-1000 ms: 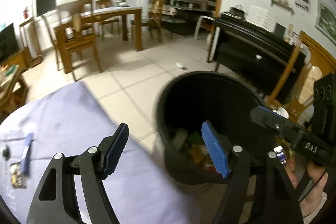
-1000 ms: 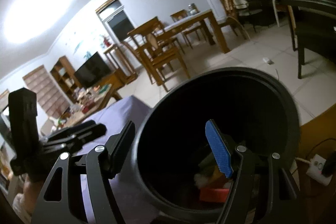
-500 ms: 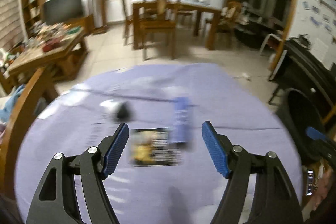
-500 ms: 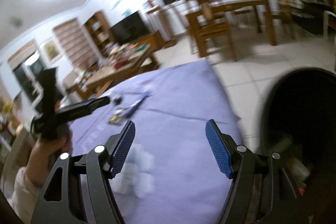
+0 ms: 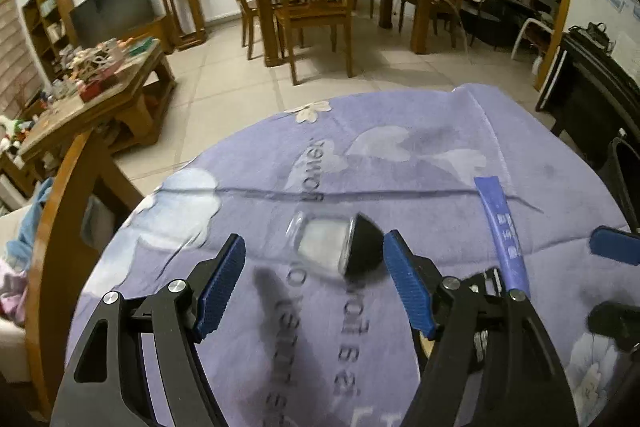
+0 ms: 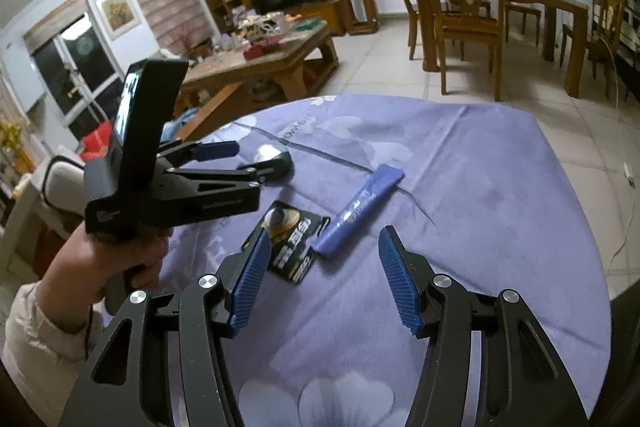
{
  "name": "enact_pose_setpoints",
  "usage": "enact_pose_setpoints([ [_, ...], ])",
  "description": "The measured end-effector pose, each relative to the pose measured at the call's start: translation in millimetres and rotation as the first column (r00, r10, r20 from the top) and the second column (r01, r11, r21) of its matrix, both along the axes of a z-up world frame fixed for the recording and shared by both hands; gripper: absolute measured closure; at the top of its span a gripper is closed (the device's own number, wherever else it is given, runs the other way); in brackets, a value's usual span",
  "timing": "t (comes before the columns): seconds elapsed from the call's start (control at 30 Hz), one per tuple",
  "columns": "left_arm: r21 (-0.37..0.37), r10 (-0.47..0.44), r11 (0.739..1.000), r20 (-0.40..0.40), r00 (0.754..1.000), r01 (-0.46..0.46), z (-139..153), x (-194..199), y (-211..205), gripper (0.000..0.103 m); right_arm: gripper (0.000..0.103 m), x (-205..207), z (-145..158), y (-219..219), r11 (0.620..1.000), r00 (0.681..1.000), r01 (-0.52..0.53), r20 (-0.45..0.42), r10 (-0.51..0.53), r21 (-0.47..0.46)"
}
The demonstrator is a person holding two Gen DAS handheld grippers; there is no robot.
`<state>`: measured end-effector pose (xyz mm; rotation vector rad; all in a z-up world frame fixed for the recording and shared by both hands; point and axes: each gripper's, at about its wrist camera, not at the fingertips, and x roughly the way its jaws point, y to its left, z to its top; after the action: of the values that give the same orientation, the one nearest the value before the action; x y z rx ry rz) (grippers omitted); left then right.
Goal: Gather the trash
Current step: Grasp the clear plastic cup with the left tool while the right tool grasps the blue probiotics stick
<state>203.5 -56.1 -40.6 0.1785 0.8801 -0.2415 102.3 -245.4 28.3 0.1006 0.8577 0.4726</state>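
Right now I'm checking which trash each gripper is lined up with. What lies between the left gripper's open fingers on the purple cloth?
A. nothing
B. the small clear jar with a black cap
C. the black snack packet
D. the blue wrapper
B: the left wrist view shows the jar lying between the left gripper's fingers, pads not touching it yet.

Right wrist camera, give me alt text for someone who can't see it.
The right gripper, jaws closing on nothing, hovers over a purple tablecloth above a black battery pack and a blue sachet. To its left, the left gripper reaches toward a small black-capped bottle.
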Motion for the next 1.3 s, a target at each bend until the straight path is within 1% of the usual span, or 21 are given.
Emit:
enact_pose_setpoints([
  [0.03, -0.009, -0.011, 1.000, 0.000, 1.000, 0.011, -1.3, 1.8, -1.0, 0.037, 0.046, 3.0, -2.2, 1.6, 1.000, 1.000, 0.000, -0.003, 0.000, -0.008],
  [0.1, -0.009, -0.023, 1.000, -0.013, 1.000, 0.023, -6.6, 3.7, -0.5, 0.048, 0.046, 14.6, -6.0, 2.7, 1.000, 1.000, 0.001, -0.011, -0.001, -0.020],
  [0.13, -0.019, -0.024, 1.000, -0.012, 1.000, 0.024, -7.1, 4.7, 0.4, 0.049, 0.051, 18.3, -7.9, 3.8, 1.000, 1.000, 0.002, -0.012, -0.002, -0.026],
  [0.2, -0.024, -0.015, 1.000, -0.010, 1.000, 0.015, -7.7, 6.2, 4.2, 0.059, 0.051, 28.1, -12.2, 8.4, 0.999, 1.000, 0.005, -0.020, -0.005, -0.043],
  [0.27, -0.025, -0.012, 1.000, -0.007, 1.000, 0.011, -7.9, 4.7, 7.3, 0.066, 0.051, 36.5, -19.1, 13.4, 0.998, 1.000, 0.009, -0.027, -0.011, -0.062],
  [0.47, -0.030, -0.028, 0.999, -0.006, 1.000, 0.027, -7.1, -3.7, 12.1, 0.067, 0.051, 53.8, -35.5, 23.2, 0.991, 0.998, 0.030, -0.047, -0.036, -0.128],
  [0.57, -0.066, -0.029, 0.997, -0.020, 0.999, 0.027, -4.7, -6.4, 17.3, 0.067, 0.062, 60.9, -44.9, 29.0, 0.983, 0.998, 0.033, -0.042, -0.041, -0.178],
  [0.63, -0.105, -0.025, 0.994, -0.029, 0.999, 0.022, -2.0, -7.7, 24.9, 0.067, 0.074, 61.6, -45.9, 33.8, 0.972, 0.999, 0.036, -0.019, -0.042, -0.234],
  [0.67, -0.108, -0.019, 0.994, -0.029, 0.999, 0.015, -0.6, -10.3, 28.0, 0.066, 0.078, 61.8, -46.3, 34.1, 0.968, 0.999, 0.039, -0.014, -0.044, -0.247],
  [0.73, -0.092, -0.017, 0.996, -0.035, 0.999, 0.013, 0.4, -15.7, 30.4, 0.065, 0.085, 62.7, -47.0, 29.7, 0.970, 0.999, 0.043, -0.018, -0.048, -0.238],
  [0.77, -0.085, -0.020, 0.996, -0.047, 0.999, 0.016, -1.1, -19.3, 31.5, 0.064, 0.085, 62.4, -47.1, 25.7, 0.973, 0.998, 0.046, -0.024, -0.052, -0.225],
  [0.83, -0.072, -0.021, 0.997, -0.047, 0.999, 0.018, -2.0, -28.2, 31.6, 0.055, 0.086, 58.6, -48.5, 19.4, 0.981, 0.998, 0.049, -0.040, -0.057, -0.187],
  [0.87, -0.062, -0.024, 0.998, -0.041, 0.999, 0.022, -2.7, -32.5, 31.7, 0.046, 0.087, 55.9, -48.3, 14.2, 0.985, 0.997, 0.050, -0.048, -0.058, -0.162],
  [0.9, -0.050, -0.029, 0.998, -0.039, 0.999, 0.027, -2.5, -32.7, 31.3, 0.044, 0.088, 52.8, -48.5, 9.7, 0.989, 0.997, 0.050, -0.055, -0.058, -0.142],
  [0.97, -0.028, -0.029, 0.999, -0.034, 0.999, 0.028, -2.3, -36.9, 30.1, 0.044, 0.088, 45.8, -46.6, 2.9, 0.992, 0.997, 0.048, -0.057, -0.055, -0.118],
  [1.03, -0.034, -0.030, 0.999, -0.031, 0.999, 0.029, -1.5, -39.8, 30.0, 0.044, 0.088, 35.0, -44.2, -2.1, 0.994, 0.998, 0.039, -0.053, -0.045, -0.100],
  [1.07, -0.036, -0.034, 0.999, -0.028, 0.999, 0.033, -2.0, -41.9, 30.9, 0.047, 0.088, 28.4, -42.7, -4.4, 0.995, 0.998, 0.036, -0.049, -0.041, -0.094],
  [1.1, -0.019, -0.033, 0.999, -0.021, 0.999, 0.033, -2.5, -44.2, 31.0, 0.059, 0.089, 23.2, -41.5, -6.5, 0.996, 0.998, 0.034, -0.047, -0.038, -0.088],
  [1.13, -0.015, -0.031, 0.999, -0.017, 0.999, 0.031, -1.6, -45.1, 29.0, 0.063, 0.089, 18.1, -40.3, -8.9, 0.996, 0.998, 0.031, -0.045, -0.035, -0.080],
  [1.2, -0.051, -0.023, 0.998, -0.024, 0.999, 0.021, -1.0, -46.4, 33.5, 0.064, 0.089, 6.9, -37.0, -15.1, 0.998, 0.999, 0.028, -0.040, -0.030, -0.054],
  [1.3, -0.047, -0.008, 0.999, -0.018, 1.000, 0.007, -1.4, -46.9, 37.2, 0.064, 0.089, -8.4, -26.9, -21.4, 1.000, 0.999, 0.022, -0.024, -0.022, -0.009],
])
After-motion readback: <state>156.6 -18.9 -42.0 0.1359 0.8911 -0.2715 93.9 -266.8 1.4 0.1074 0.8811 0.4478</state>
